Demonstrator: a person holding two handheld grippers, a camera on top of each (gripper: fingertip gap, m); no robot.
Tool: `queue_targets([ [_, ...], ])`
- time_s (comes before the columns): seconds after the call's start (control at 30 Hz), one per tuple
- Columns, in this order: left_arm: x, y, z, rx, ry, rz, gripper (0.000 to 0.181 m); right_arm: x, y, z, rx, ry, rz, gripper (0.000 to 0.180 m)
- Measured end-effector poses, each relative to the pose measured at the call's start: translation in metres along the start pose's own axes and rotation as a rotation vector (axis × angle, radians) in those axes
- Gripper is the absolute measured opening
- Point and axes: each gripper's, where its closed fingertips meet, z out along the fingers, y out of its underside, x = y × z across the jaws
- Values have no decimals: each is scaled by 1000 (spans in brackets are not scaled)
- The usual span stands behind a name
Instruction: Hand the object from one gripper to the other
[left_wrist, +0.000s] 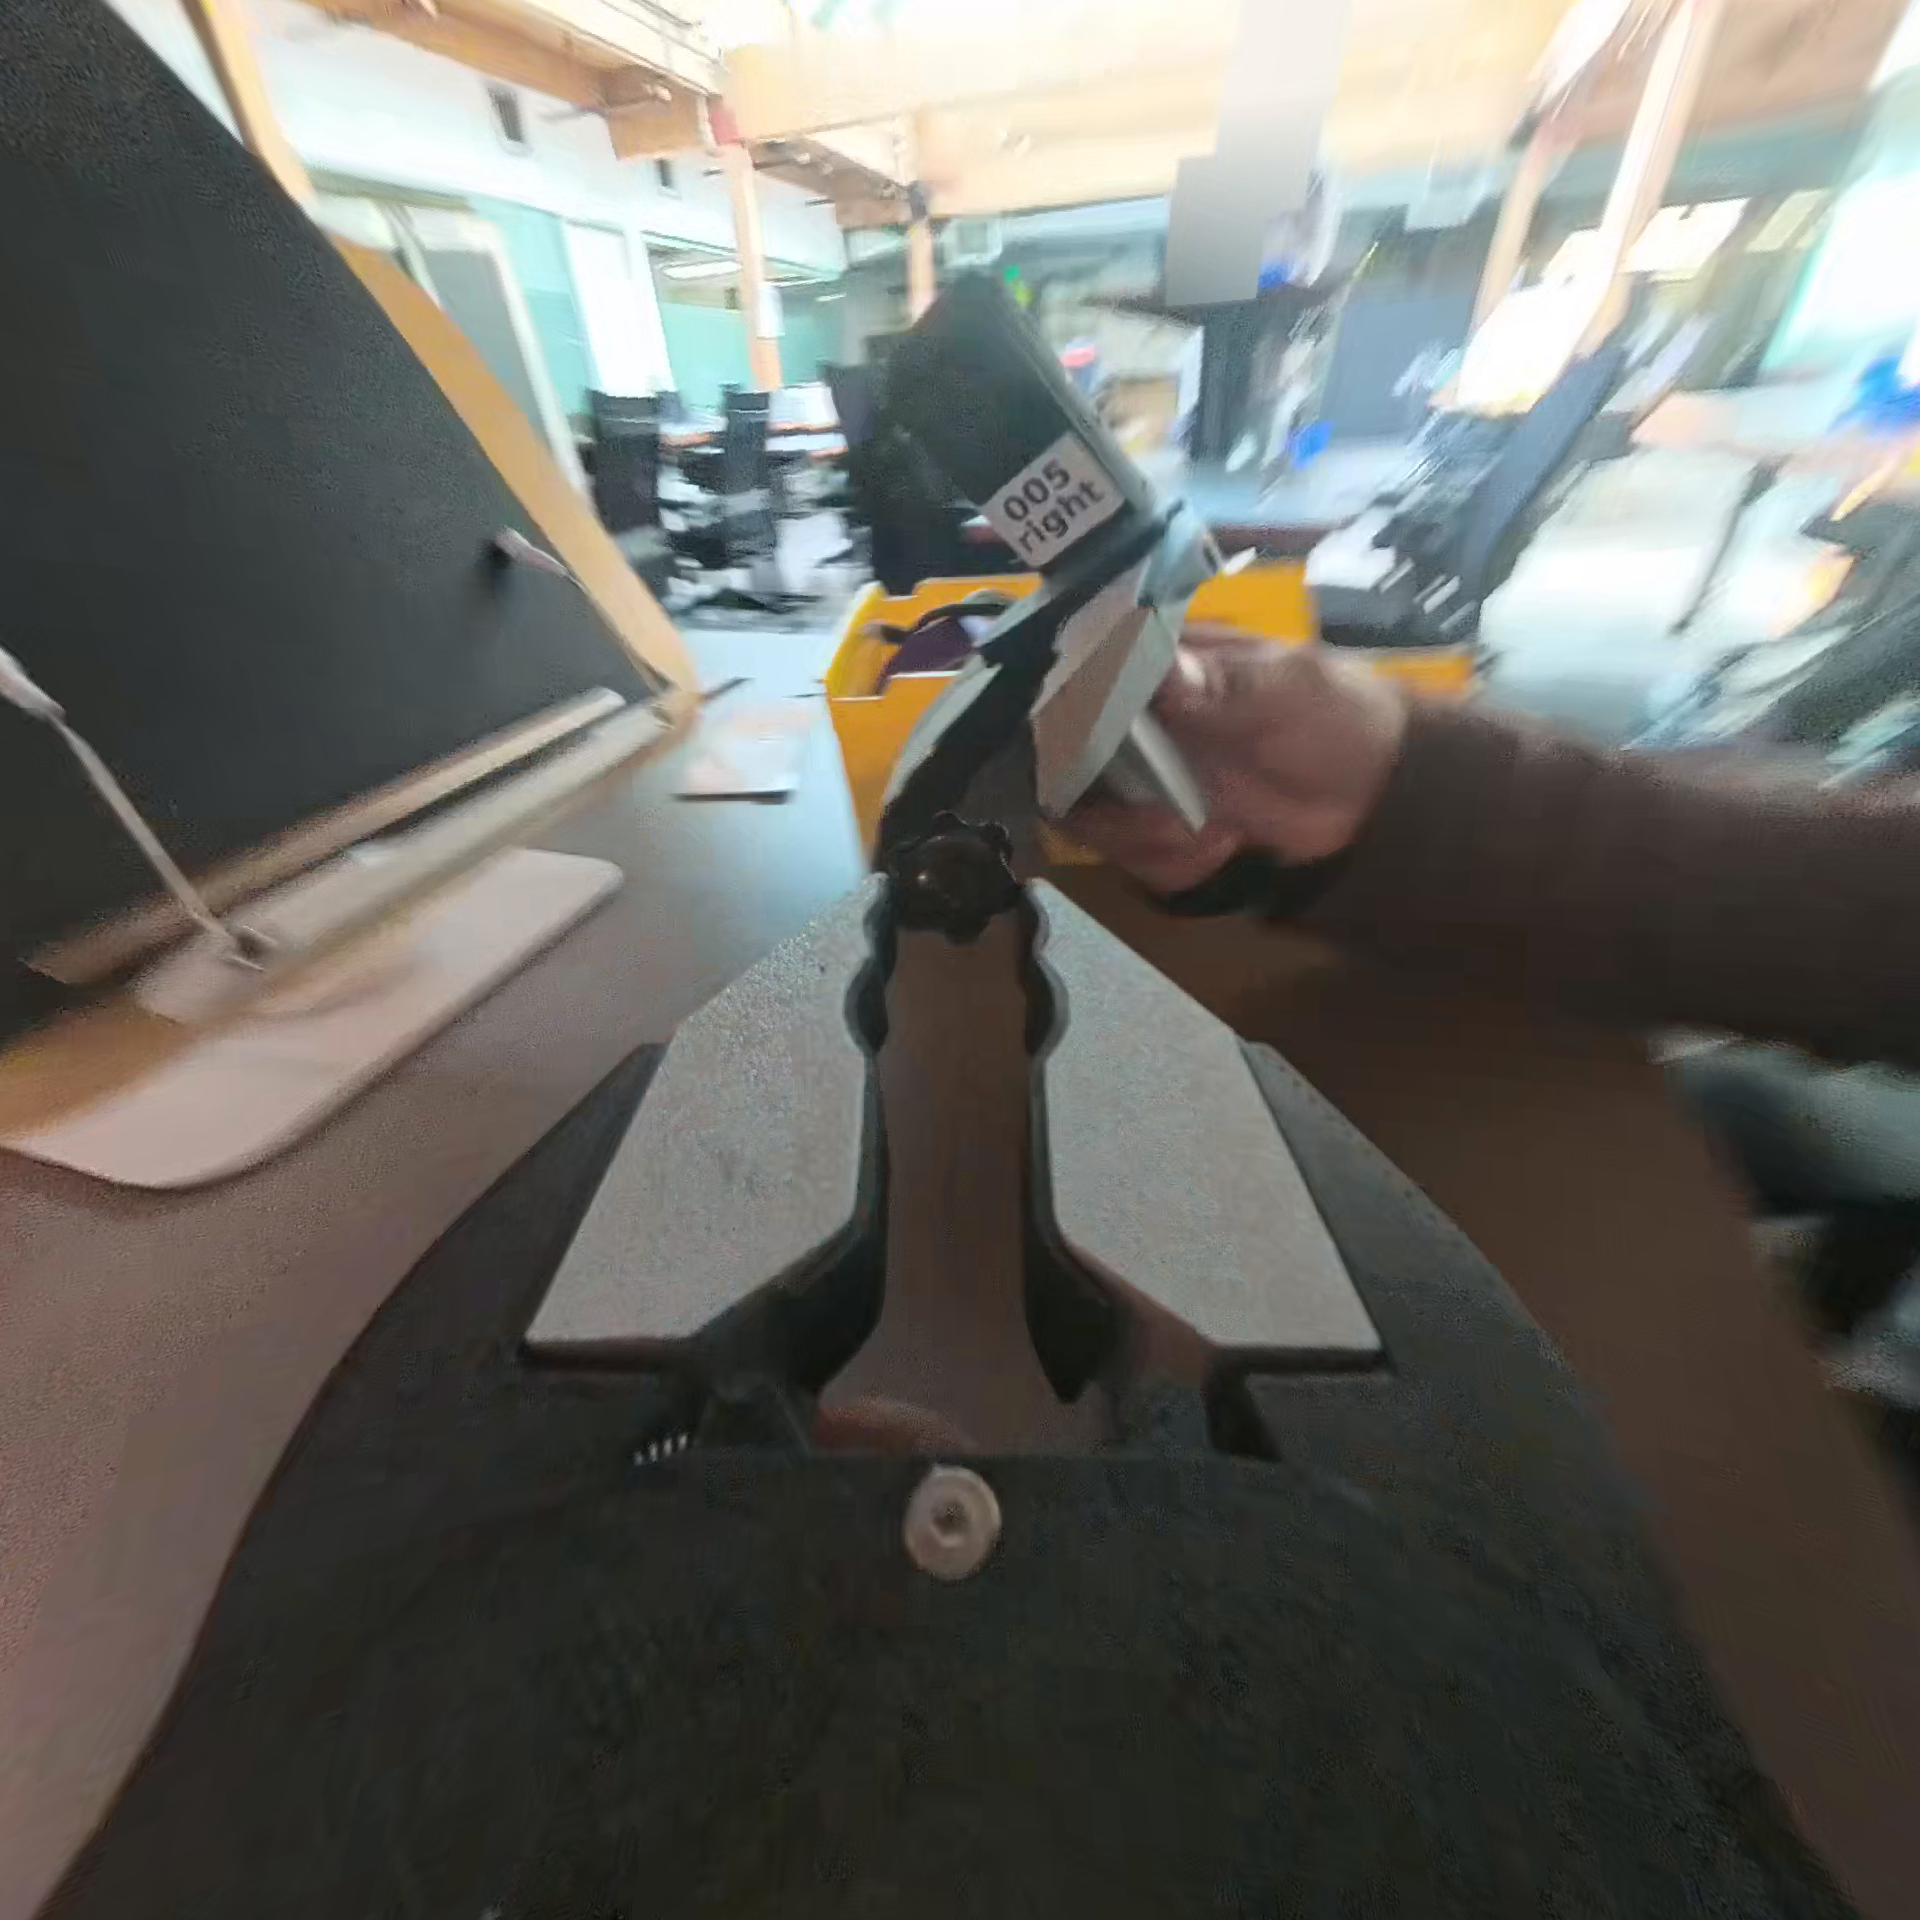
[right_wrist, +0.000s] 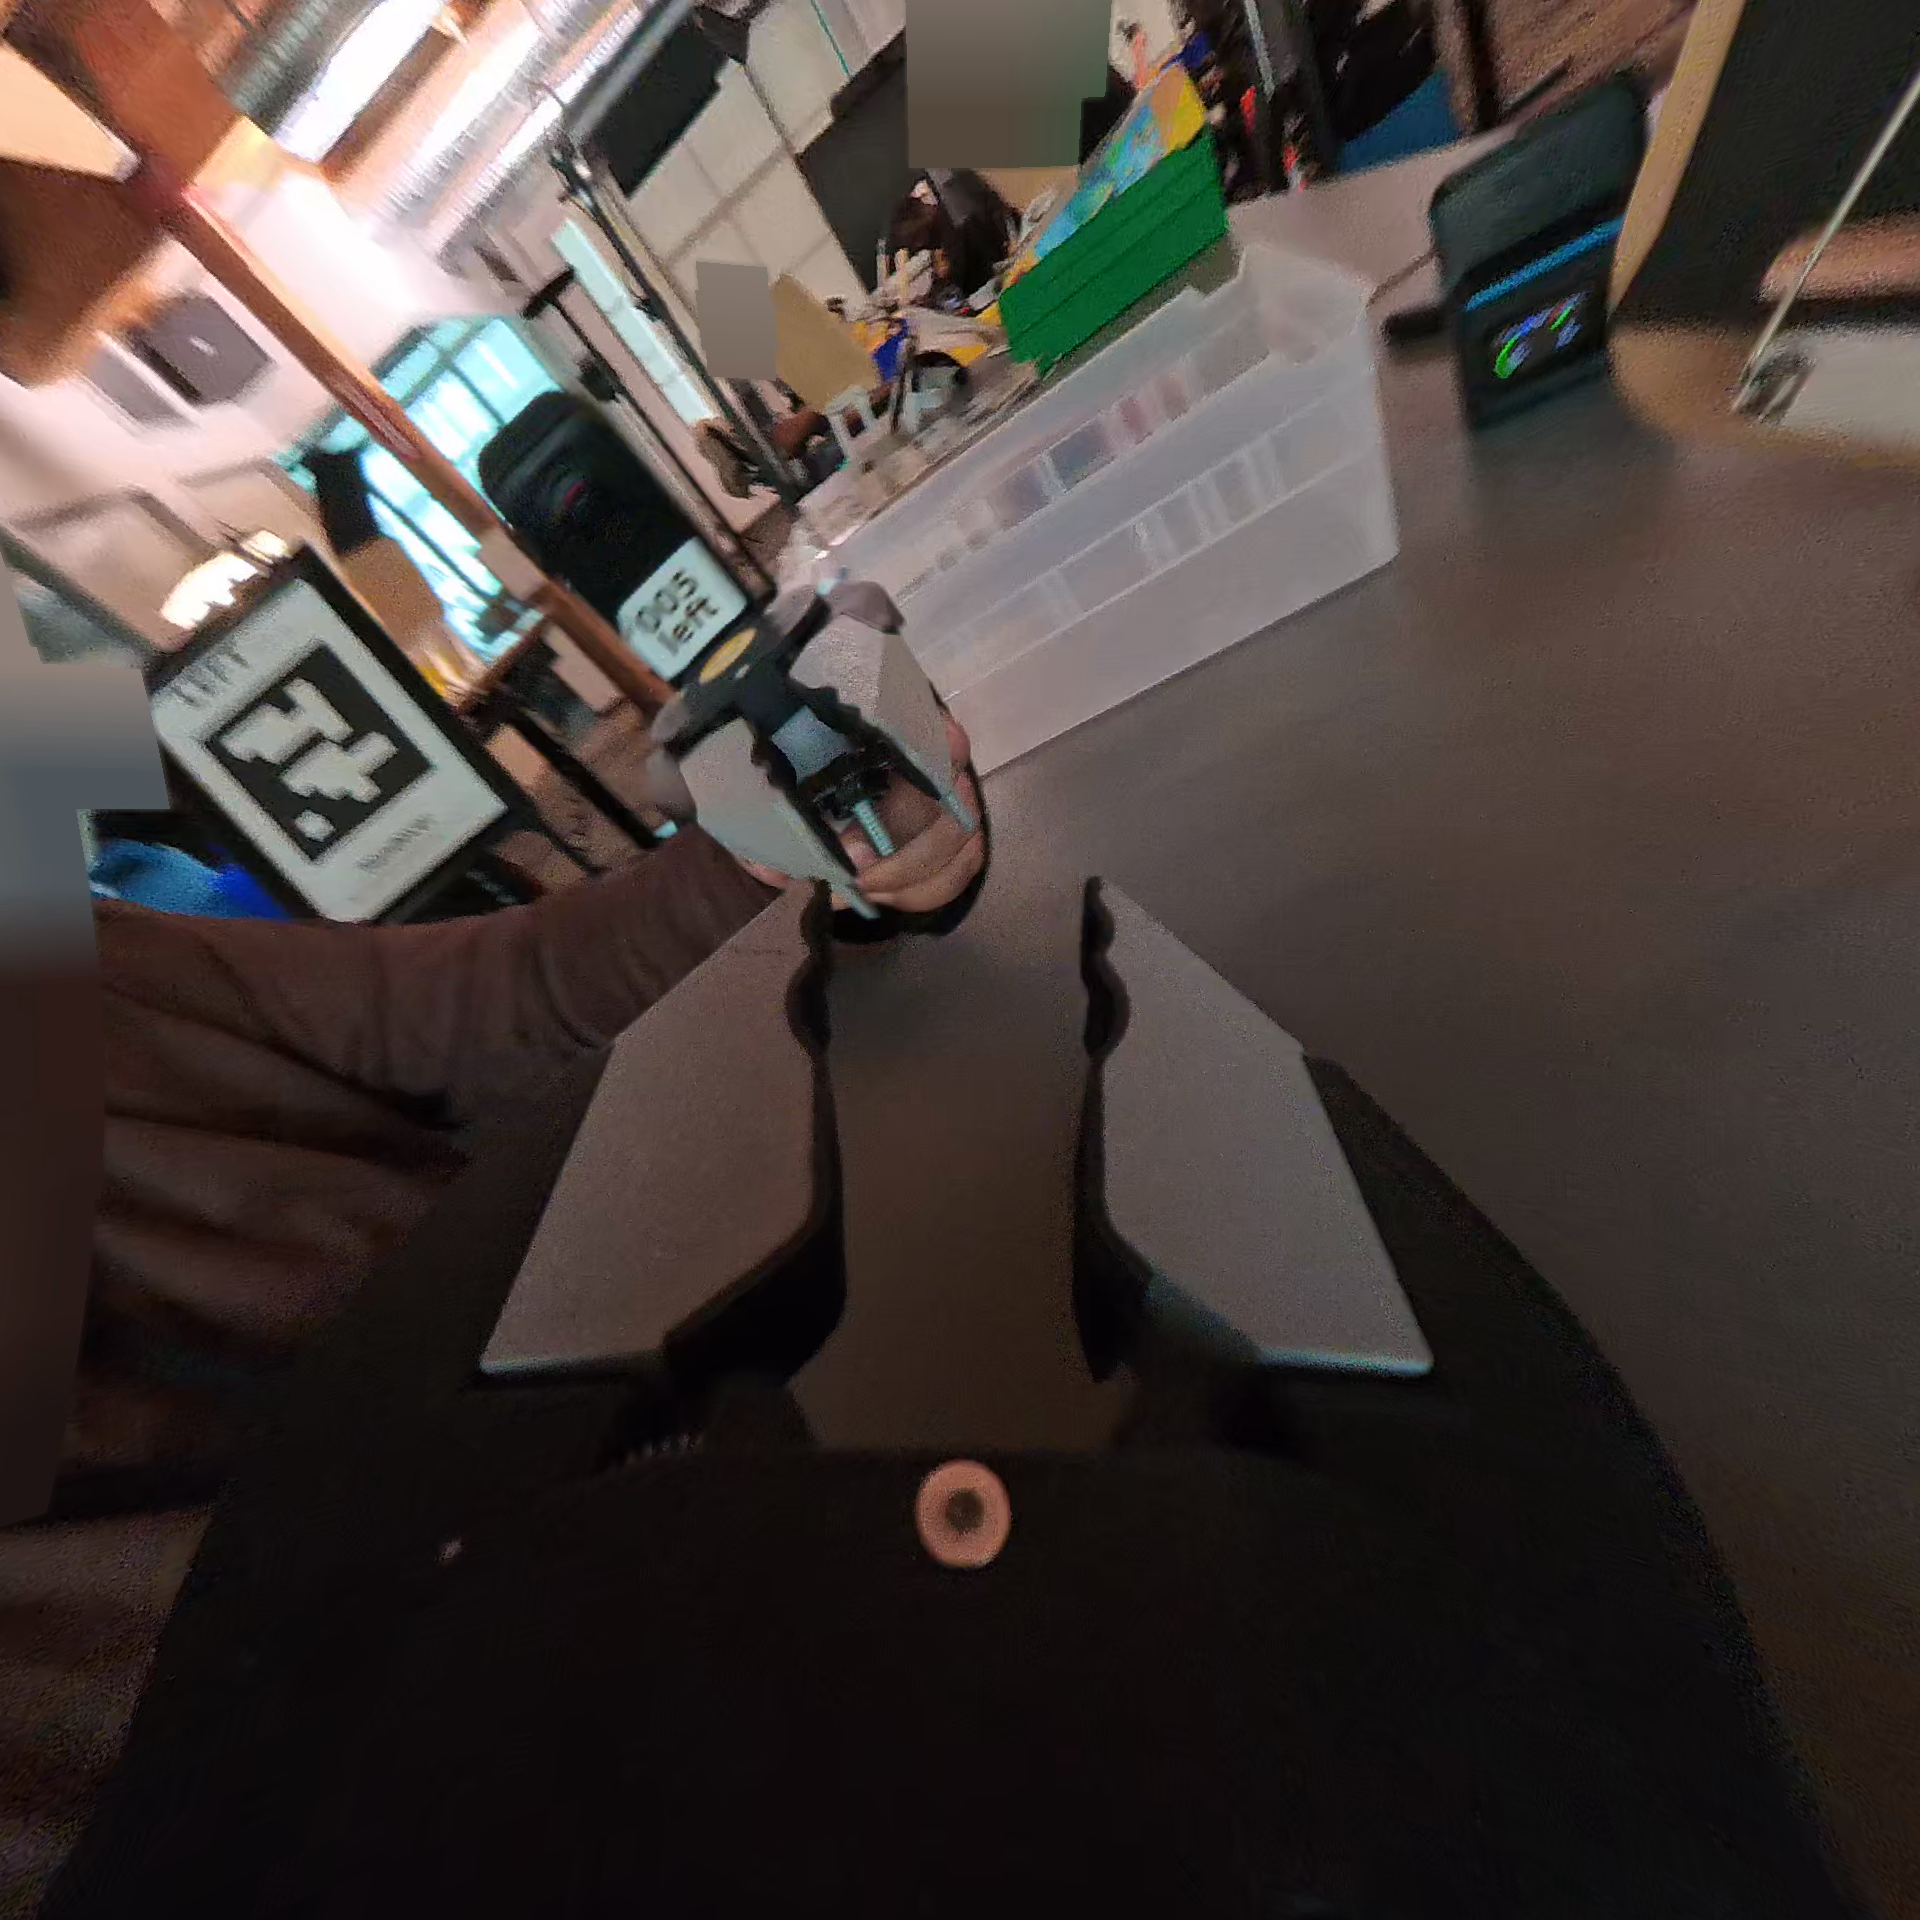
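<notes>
- Nearest the lens in the left wrist view, the left gripper (left_wrist: 954, 904) shows two grey, grainy fingers (left_wrist: 758, 1153) with black wavy inner edges; they are clenched at their tips on a small black star-shaped knob with a metal screw (left_wrist: 951, 876).
- The knob is thus in the left gripper, held above the dark brown counter (left_wrist: 727, 862); the right wrist view shows it from the far side, with the threaded metal stem (right_wrist: 871, 823) sticking out between the left gripper's fingers.
- In the right wrist view the right gripper (right_wrist: 954, 914) has its own grey fingers (right_wrist: 1226, 1195) released, apart, with only bare counter between them.
- The right gripper's tips sit just beside the left gripper, without touching the knob; whether they touch the other gripper is unclear in the blur.
- Each gripper is held by a hand (left_wrist: 1278, 758) in a dark brown sleeve (left_wrist: 1662, 883); the right gripper, seen far in the left wrist view, bears a white label on its black body (left_wrist: 1055, 514).
- Far behind the knob stands a yellow plastic bin (left_wrist: 883, 727) on the counter.
- On the left of that view a large black panel with a wooden edge (left_wrist: 260, 468) leans over a pale flat base plate (left_wrist: 312, 1039).
- In the right wrist view a clear plastic compartment box (right_wrist: 1143, 551) lies far right on the counter, with a green flat block (right_wrist: 1122, 260) beyond it and a small black device with a lit screen (right_wrist: 1538, 322) farther right.
- Far left stands a white board with a black square marker pattern (right_wrist: 322, 758).
</notes>
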Motion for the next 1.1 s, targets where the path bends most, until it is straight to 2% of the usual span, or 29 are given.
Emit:
queue_targets([
  [0.1, 2, -3, -5, 53, 170, -363, 19, -11, -1, 2, -28, 35, -173, 57],
  [0.2, 11, -7, -9, 80, 344, -633, 19, -17, 9, 11, -118, 123, -394, 67],
  [0.27, 19, -6, -11, 62, 443, -768, 19, -22, 16, 16, -168, 187, -570, 68],
  [0.33, 26, 2, -9, 10, 487, -802, 19, -29, 20, 21, -181, 224, -707, 56],
  [0.5, 48, 10, -7, -60, 588, -802, 19, -40, 33, 30, -219, 189, -809, 25],
  [0.7, 46, 4, -8, -33, 587, -789, 20, -40, 27, 29, -188, 206, -827, 22],
  [0.83, 33, 9, -10, -58, 505, -733, 25, -23, 5, 13, -100, 318, -763, 22],
  [0.87, 28, 15, -9, -91, 445, -673, 28, -20, -4, 6, -58, 361, -737, 22],
  [0.97, 18, 14, -12, -148, 203, -451, 55, -25, -36, -34, 47, 574, -668, 21],
  [1.03, 33, -7, -28, -113, 126, -328, 55, -36, -56, -77, 62, 758, -637, 21],
  [1.1, 44, -14, -49, -157, 31, -253, 61, -29, -63, -128, -10, 919, -543, 22],
])
